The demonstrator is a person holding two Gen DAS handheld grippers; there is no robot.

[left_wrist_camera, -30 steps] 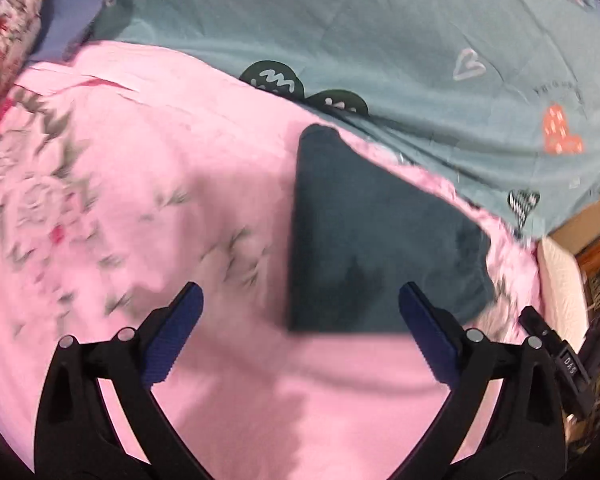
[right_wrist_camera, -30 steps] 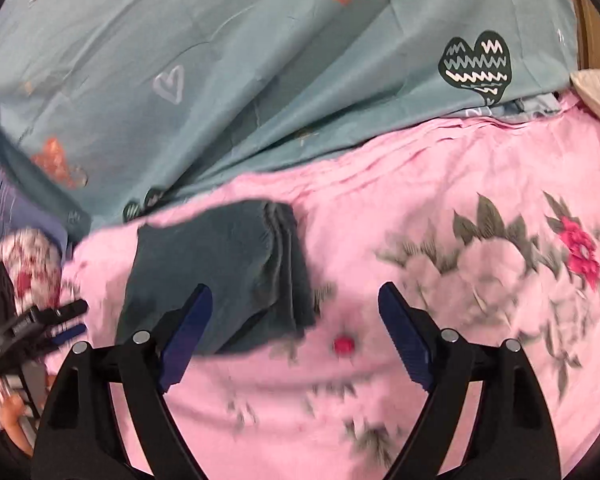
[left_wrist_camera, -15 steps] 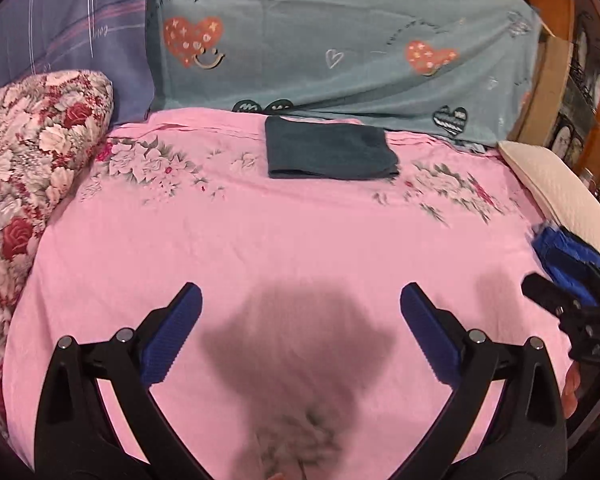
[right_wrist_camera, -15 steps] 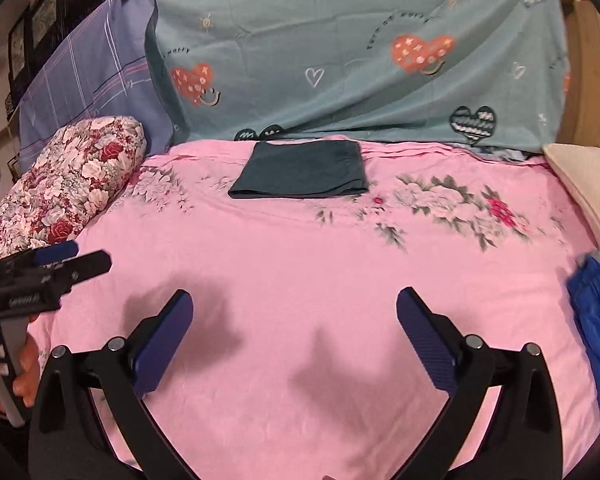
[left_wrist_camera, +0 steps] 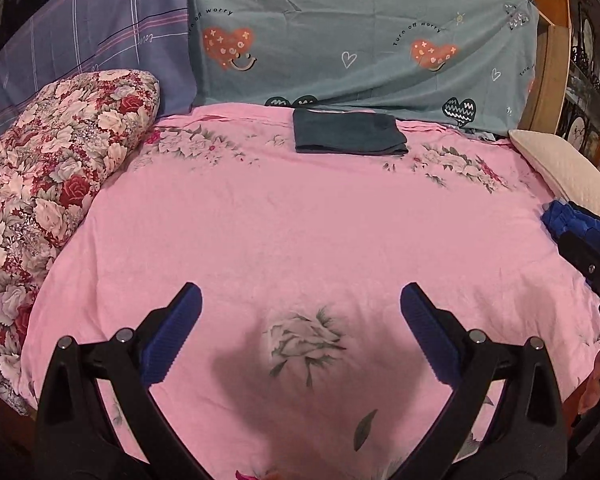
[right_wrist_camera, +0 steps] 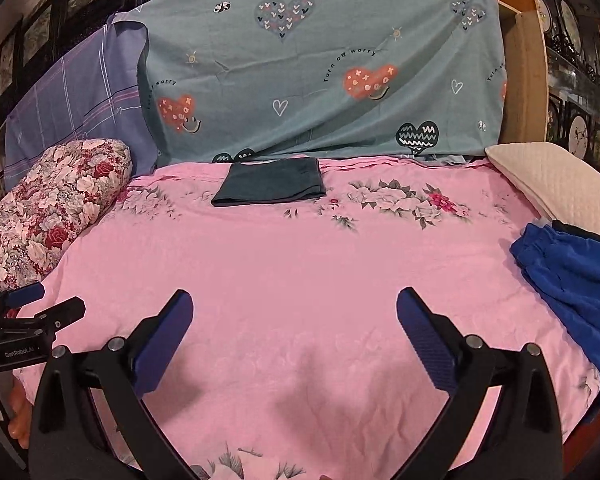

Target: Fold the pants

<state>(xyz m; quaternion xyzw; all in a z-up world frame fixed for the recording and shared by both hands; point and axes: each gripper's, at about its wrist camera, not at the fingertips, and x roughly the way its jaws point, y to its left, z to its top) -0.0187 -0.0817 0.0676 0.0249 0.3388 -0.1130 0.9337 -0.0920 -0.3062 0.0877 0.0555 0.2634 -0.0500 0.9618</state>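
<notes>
Pink floral bedsheet fills both views now, where a second ago the cameras sat right over the folded dark pants. Those pants lie flat at the far edge, against the teal heart-print cover. Left gripper and right gripper have pulled back, jaws wide and empty. Blue garment waits at right, floral pillow at left.

The right hand-held gripper hangs over the pink bed, jaws wide apart and empty. Dark folded pants lie at the far edge beside the teal heart sheet. Blue shorts lie at right, near the cream pillow.
</notes>
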